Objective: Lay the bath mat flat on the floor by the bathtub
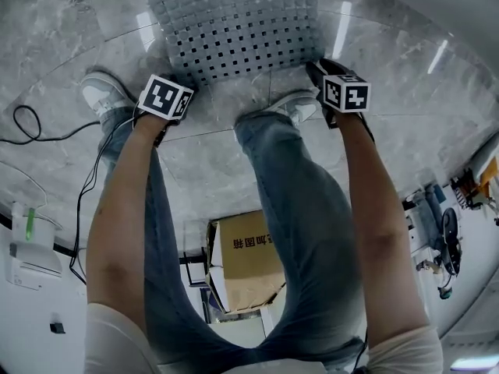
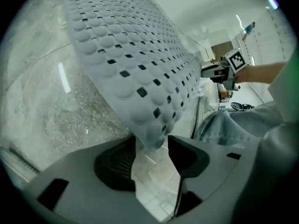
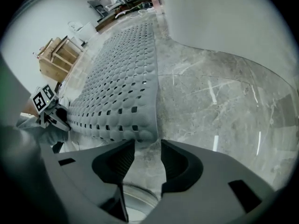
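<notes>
A grey bath mat (image 1: 234, 29) with rows of bumps and square holes lies spread on the marble floor ahead of my feet. My left gripper (image 1: 173, 104) is at its near left corner and my right gripper (image 1: 331, 80) at its near right corner. In the left gripper view the jaws (image 2: 152, 155) stand apart; the mat's corner (image 2: 152, 136) droops between their tips, lifted a little, and the pads do not press it. In the right gripper view the jaws (image 3: 147, 155) are also apart, and the mat's corner (image 3: 140, 134) lies on the floor just beyond them.
My shoes (image 1: 101, 92) (image 1: 292, 104) stand at the mat's near edge. A black cable (image 1: 31, 127) runs over the floor at left beside a white device (image 1: 31, 248). A cardboard box (image 1: 245, 259) sits behind my legs. A white wall or tub side (image 3: 224, 13) borders the mat.
</notes>
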